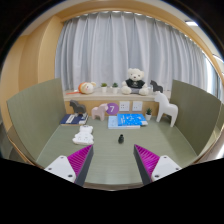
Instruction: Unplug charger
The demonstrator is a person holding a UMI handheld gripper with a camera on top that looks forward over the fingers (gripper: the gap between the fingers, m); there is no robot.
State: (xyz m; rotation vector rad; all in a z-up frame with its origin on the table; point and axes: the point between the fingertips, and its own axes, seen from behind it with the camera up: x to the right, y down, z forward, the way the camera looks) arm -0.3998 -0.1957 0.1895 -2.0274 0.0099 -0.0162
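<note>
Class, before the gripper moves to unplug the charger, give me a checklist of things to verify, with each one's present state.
1. Gripper fingers open: ok.
2. Nothing between the fingers: ok.
3. Charger located: cannot tell; no plug or socket is clearly seen.
4. Small dark thing on the table identified: cannot tell.
5. Path ahead over the table free: ok up to the blue book.

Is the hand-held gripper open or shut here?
Open: the hand-held gripper shows bare table between its two fingers, holding nothing.
</note>
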